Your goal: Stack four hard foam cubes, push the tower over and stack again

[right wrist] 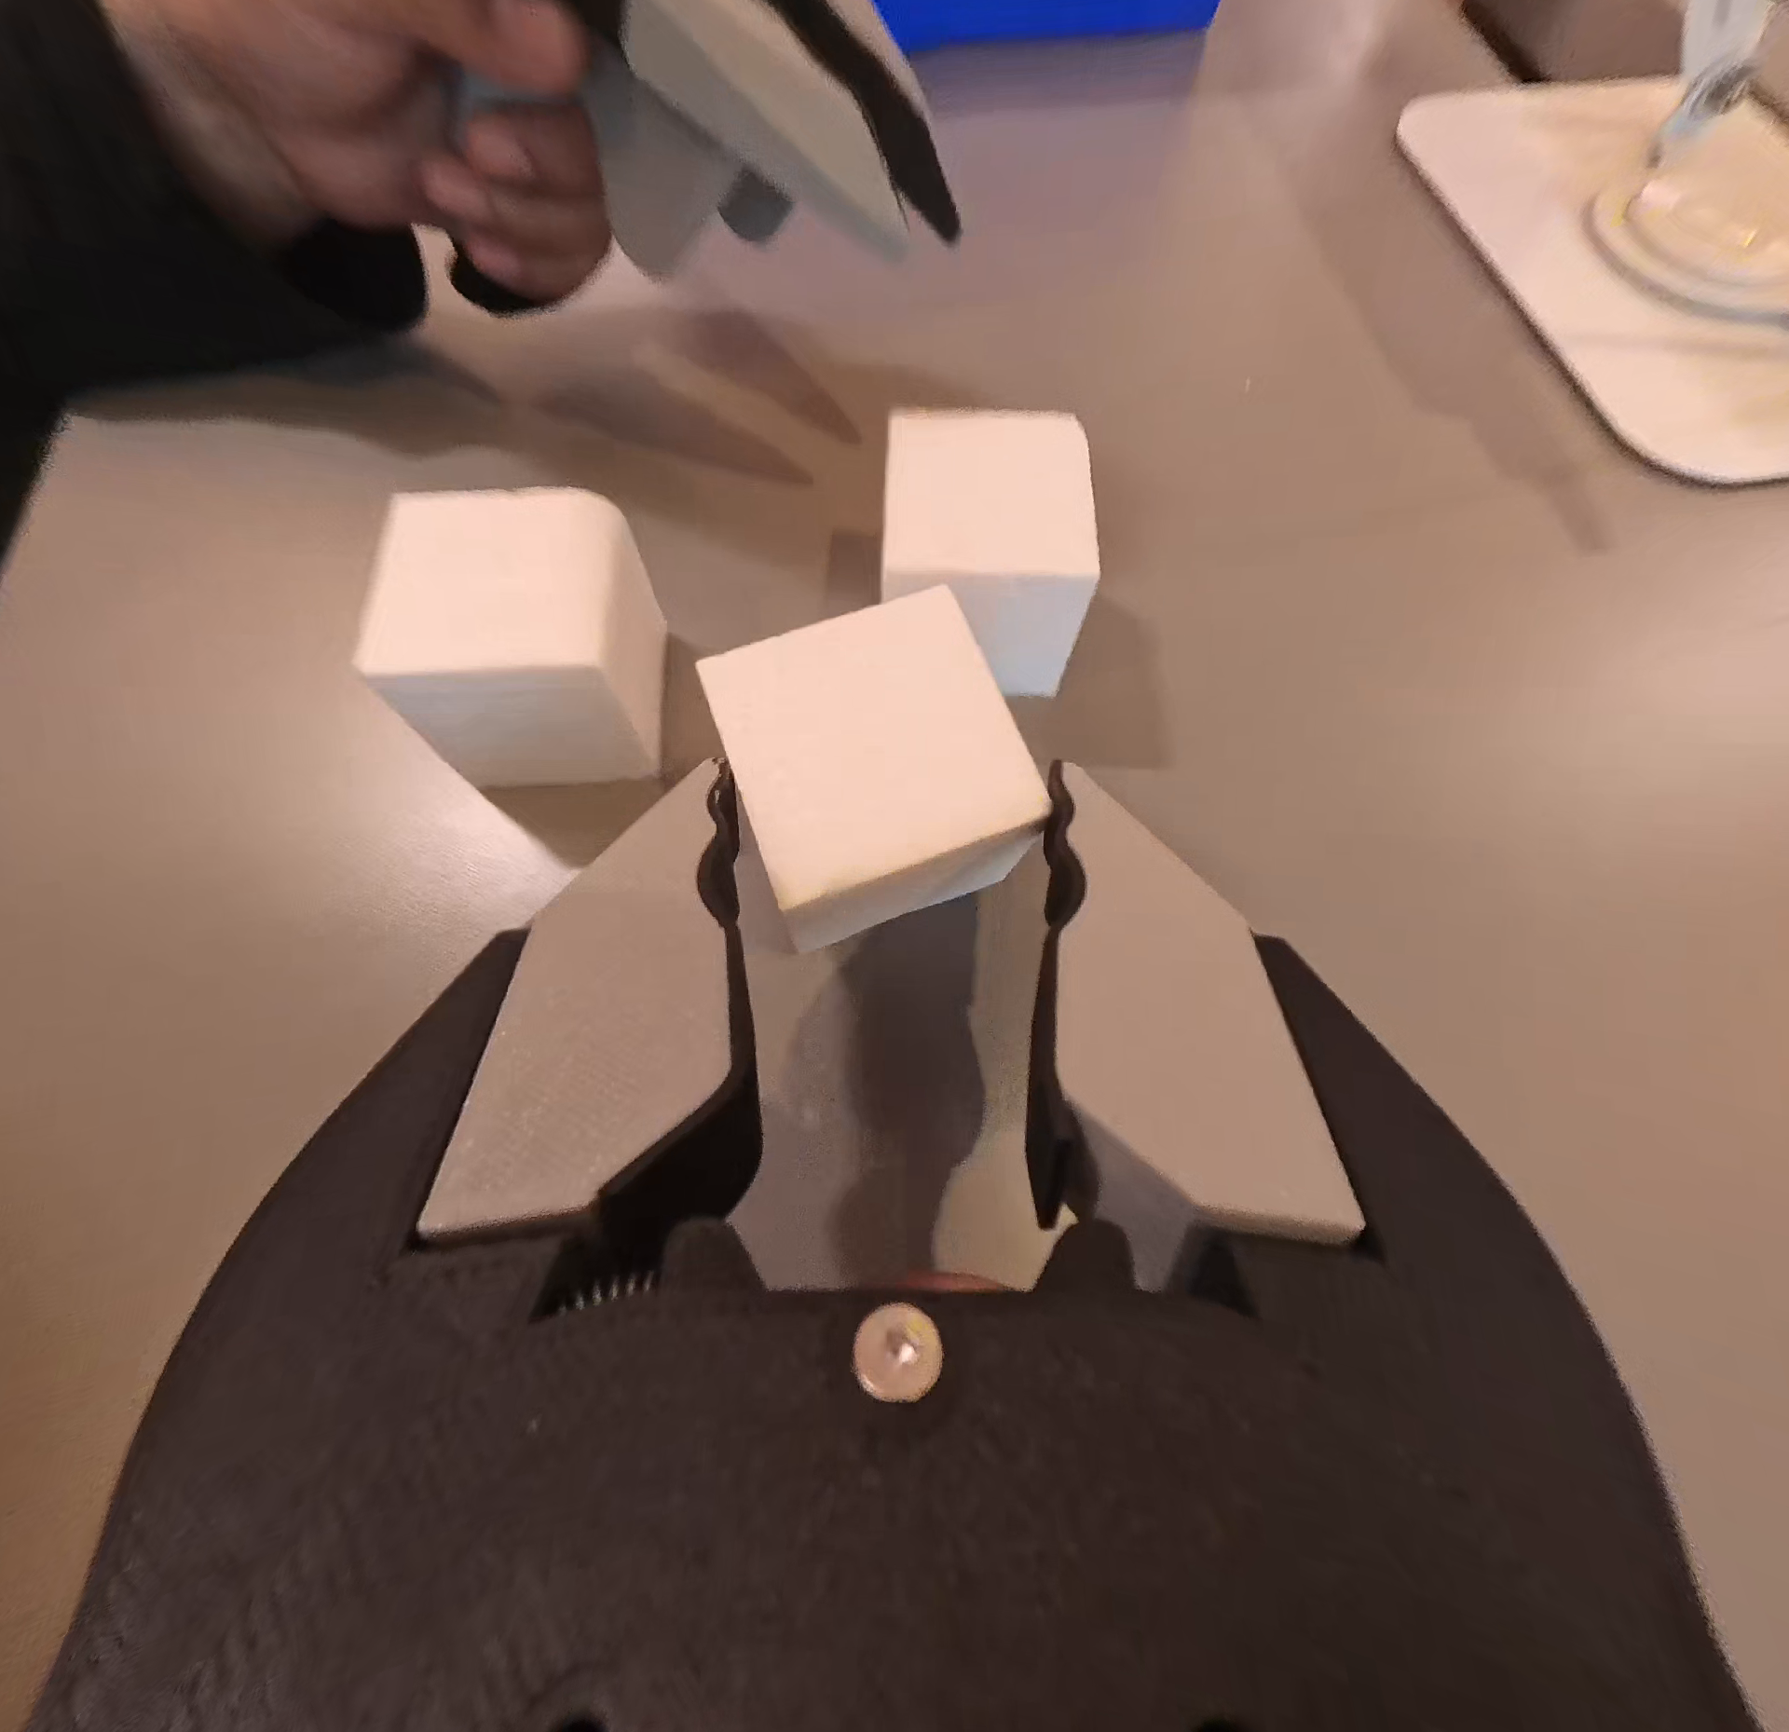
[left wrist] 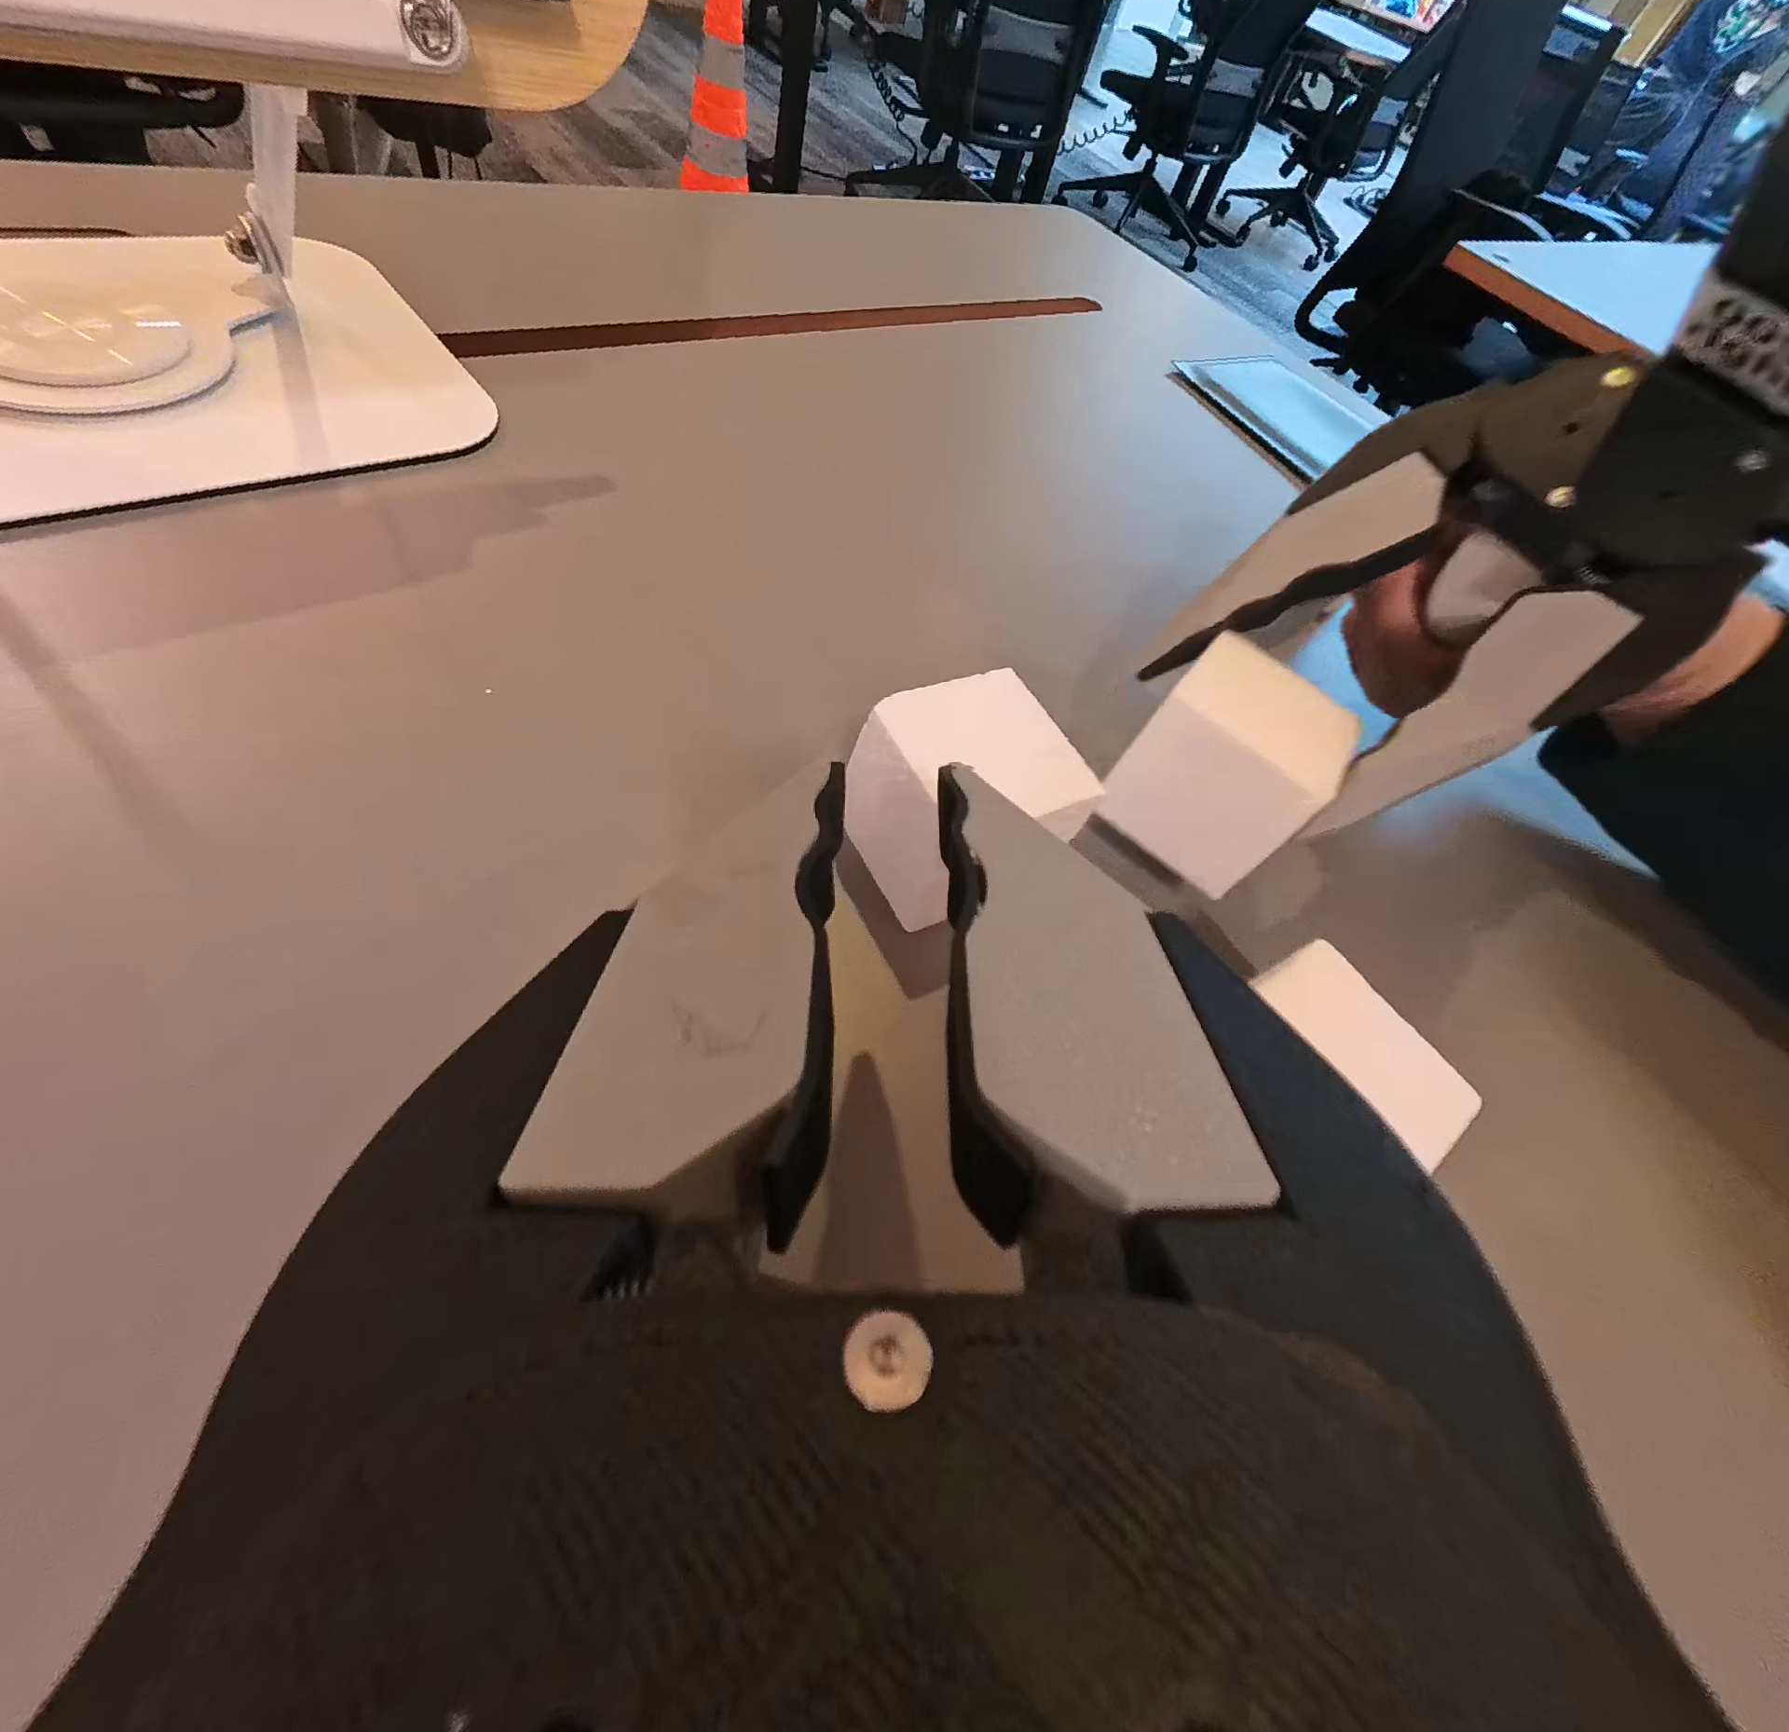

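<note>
Right claw point(right wrist: 886, 795) clamps a white foam cube point(right wrist: 866, 780), tilted, lifted off the grey desk point(right wrist: 242, 911). Two more cubes sit on the desk just beyond: one left point(right wrist: 508, 635), one right point(right wrist: 987, 534), apart from each other. Left claw point(left wrist: 891, 785) hangs above them, fingers nearly together, grasping nothing. Left wrist view alone shows an orange cone point(left wrist: 718, 79) and office chairs point(left wrist: 1210, 88) beyond the desk; a white stand base point(right wrist: 1597, 263) shows in both. No containers; fourth cube unseen.
</note>
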The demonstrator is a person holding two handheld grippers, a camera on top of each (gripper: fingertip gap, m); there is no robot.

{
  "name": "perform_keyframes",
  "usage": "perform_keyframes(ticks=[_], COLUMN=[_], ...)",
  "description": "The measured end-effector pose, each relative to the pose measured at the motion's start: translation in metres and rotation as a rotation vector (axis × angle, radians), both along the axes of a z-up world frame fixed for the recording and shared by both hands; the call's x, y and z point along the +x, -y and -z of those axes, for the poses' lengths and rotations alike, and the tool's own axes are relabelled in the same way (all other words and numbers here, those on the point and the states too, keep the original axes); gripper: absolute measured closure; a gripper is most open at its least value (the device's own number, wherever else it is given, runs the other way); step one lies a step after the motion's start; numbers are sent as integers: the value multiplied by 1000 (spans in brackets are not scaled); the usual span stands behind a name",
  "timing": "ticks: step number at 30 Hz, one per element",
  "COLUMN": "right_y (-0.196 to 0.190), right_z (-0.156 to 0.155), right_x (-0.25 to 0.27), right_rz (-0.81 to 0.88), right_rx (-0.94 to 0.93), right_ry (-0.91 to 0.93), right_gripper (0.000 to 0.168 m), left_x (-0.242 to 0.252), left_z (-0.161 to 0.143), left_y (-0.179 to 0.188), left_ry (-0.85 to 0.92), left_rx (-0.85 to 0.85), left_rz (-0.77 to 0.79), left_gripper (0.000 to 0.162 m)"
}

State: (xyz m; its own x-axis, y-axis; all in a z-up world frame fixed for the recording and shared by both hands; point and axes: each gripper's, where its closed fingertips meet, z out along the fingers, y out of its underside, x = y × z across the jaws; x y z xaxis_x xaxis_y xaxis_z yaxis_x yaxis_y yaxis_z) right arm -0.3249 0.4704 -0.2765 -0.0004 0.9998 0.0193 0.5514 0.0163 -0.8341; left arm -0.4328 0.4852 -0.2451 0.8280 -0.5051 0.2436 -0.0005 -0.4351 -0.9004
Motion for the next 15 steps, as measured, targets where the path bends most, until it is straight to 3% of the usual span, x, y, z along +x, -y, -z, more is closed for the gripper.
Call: perform_keyframes(ticks=[7, 15], right_y=[40, 81], right_z=[-61, -53], right_x=[-16, -43], right_rz=[38, 145], right_rx=[56, 16], right_ry=[-54, 34], right_gripper=[106, 106], left_x=[2, -4], left_z=[-4, -2], left_y=[2, 0], left_ry=[1, 19], left_rx=[11, -3], left_rz=[6, -10], left_gripper=[145, 145])
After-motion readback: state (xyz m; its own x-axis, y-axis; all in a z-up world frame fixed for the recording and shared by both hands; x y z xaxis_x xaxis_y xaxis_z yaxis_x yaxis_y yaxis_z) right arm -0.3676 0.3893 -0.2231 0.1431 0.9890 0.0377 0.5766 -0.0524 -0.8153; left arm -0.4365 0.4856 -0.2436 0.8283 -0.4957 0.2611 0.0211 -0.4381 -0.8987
